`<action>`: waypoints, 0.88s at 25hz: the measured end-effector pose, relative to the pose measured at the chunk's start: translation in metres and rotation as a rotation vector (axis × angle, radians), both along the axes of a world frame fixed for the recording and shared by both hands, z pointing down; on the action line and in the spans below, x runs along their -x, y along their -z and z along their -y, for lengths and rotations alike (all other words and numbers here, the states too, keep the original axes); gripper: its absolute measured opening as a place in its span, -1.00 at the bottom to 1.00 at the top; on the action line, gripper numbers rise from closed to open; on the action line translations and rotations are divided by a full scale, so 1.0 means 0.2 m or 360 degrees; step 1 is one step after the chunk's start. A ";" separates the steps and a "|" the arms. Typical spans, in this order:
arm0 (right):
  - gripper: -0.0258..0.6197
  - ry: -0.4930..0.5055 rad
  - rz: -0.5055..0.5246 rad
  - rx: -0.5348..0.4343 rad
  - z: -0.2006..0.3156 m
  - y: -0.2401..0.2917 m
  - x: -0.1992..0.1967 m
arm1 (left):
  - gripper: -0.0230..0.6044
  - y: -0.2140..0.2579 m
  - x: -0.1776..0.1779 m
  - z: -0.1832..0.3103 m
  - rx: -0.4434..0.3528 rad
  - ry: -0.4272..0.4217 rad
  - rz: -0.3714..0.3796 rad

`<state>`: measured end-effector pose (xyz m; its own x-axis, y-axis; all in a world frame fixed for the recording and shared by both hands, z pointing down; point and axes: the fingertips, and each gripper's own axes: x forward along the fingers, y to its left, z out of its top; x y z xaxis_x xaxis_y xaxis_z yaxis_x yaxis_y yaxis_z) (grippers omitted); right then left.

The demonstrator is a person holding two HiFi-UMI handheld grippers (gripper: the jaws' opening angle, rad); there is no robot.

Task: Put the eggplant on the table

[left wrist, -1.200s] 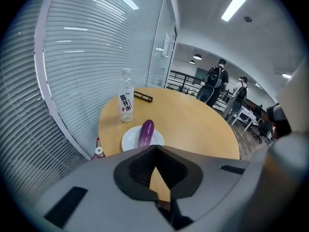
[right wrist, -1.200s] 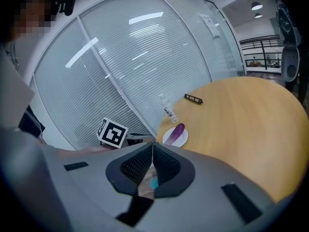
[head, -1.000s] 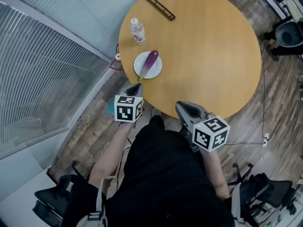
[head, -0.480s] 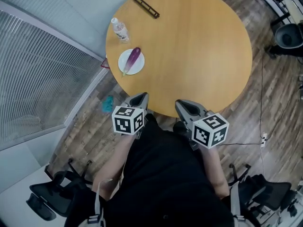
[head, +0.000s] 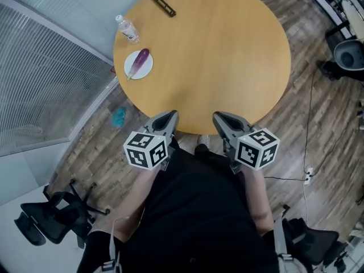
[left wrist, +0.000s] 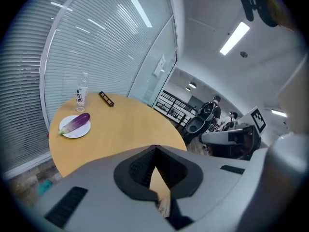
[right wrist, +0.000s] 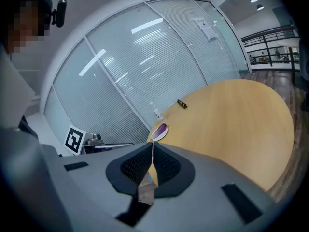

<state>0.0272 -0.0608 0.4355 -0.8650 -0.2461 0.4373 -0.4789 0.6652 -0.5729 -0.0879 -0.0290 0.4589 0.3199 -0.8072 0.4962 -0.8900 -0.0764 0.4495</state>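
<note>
1. Eggplant (head: 140, 60) handling has not yet begun. The left gripper (head: 165, 120) is seen with its jaws pressed together and nothing between them, and the right gripper (head: 223, 120) is closed and empty in the same way.
2. Both grippers are held close to the body, just off the table (head: 227, 50) at its six o'clock edge, well apart from the eggplant.
3. The eggplant is found lying across a white plate (head: 147, 67) near the table's rim at about ten o'clock in the head view. From the left gripper it lies toward eleven o'clock.
4. A water bottle (head: 127, 29) stands near the plate at its eleven o'clock, and a dark bar (head: 162, 3) lies further off at one o'clock.
5. The step in hand is judged to be the approach.
   - The left gripper seems better placed for it.
   - Its jaws should be opened wide before arrival and set across the thick purple middle, not the green stem end.
   - The bottle should be kept clear of.
   - A straight lift is advised so that the plate is not dragged.
   - Bare wood at the plate's three o'clock is suggested for the set-down.
</note>
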 end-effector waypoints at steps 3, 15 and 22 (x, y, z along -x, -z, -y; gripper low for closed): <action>-0.86 0.0091 0.0026 -0.0031 0.01 0.02 -0.11 | -0.89 0.04 -0.13 -0.02 -0.0055 0.0054 -0.0047; -0.86 0.0433 0.0309 -0.0225 0.02 0.21 -0.22 | -0.89 0.26 -0.38 -0.06 -0.0306 0.0033 -0.0184; -0.87 0.0469 0.0340 -0.0282 0.01 0.22 -0.21 | -0.89 0.35 -0.42 -0.11 -0.0382 -0.0108 -0.0181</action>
